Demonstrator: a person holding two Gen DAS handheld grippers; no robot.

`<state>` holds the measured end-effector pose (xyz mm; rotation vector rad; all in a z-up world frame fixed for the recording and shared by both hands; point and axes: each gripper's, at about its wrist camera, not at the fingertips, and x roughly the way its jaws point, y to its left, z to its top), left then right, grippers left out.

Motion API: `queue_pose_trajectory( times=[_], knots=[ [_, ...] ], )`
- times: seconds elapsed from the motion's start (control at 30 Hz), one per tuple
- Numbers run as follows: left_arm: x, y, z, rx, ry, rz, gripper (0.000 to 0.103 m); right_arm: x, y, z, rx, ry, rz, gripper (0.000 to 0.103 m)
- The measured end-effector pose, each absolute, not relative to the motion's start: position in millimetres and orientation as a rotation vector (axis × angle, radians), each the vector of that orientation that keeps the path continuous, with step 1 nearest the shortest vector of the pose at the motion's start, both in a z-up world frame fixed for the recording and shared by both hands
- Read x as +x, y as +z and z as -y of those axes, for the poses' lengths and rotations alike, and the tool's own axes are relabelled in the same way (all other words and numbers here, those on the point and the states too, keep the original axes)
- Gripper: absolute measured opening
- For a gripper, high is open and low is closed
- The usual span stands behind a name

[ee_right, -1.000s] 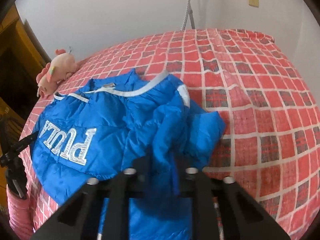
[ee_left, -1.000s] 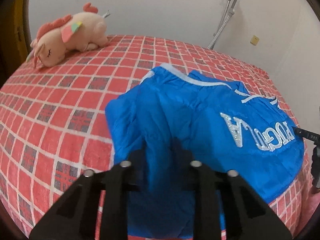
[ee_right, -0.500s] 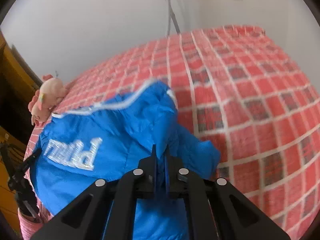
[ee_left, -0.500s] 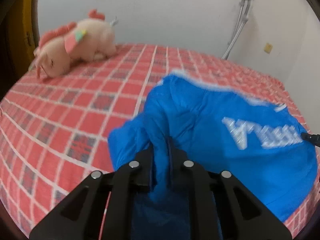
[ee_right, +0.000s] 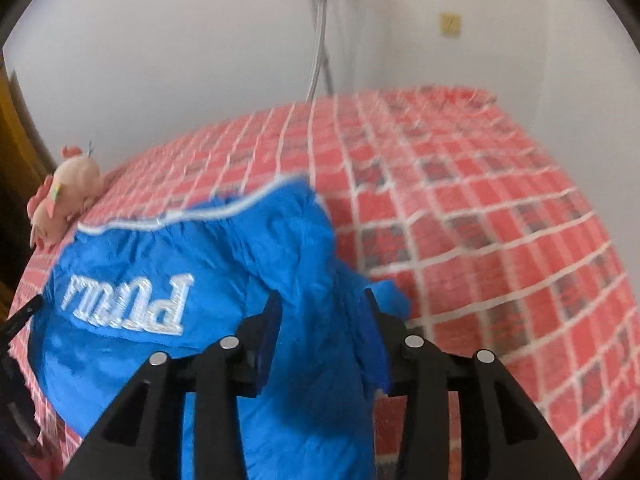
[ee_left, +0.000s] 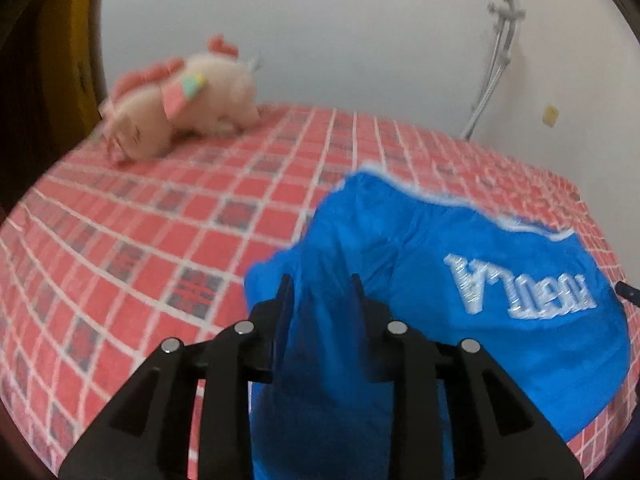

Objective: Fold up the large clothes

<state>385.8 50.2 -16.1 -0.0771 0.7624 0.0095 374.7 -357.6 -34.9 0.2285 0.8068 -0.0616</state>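
as both jaws open, the left tool (ee_left: 320, 296) and right tool (ee_right: 320, 304) let folded blue jacket (ee_left: 460, 264) fabric, lying between them, settle on the bed (ee_left: 120, 248)

Black hand-held gripper (ee_left: 320, 292), silver screws

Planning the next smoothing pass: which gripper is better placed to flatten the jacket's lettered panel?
Probably left. Its gripper sits beside the white lettering on the blue jacket; the right gripper is further off. Both jaws are opening, fabric between them.
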Motion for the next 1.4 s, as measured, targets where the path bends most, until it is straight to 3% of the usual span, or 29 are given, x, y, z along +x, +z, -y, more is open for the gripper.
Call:
queue_pose_trajectory(
  times=[0.17,0.4,0.73,1.1,1.4],
  knots=[
    [374,-4,6,-0.059,-0.084,-0.752,0.027,373,-24,304,0.181,0.047,-0.793,0.041],
    [380,-47,64,-0.034,-0.130,-0.841,0.028,380,-60,254,0.124,0.025,-0.821,0.040],
    [377,-81,70,0.036,-0.115,-0.820,0.029,379,-103,246,0.063,0.019,-0.832,0.039],
    [350,-52,79,0.026,-0.140,-0.771,0.029,356,-74,230,0.079,0.086,-0.800,0.040],
    [361,-79,78,0.053,-0.174,-0.839,0.030,362,-98,226,0.063,0.070,-0.836,0.040]
  ],
)
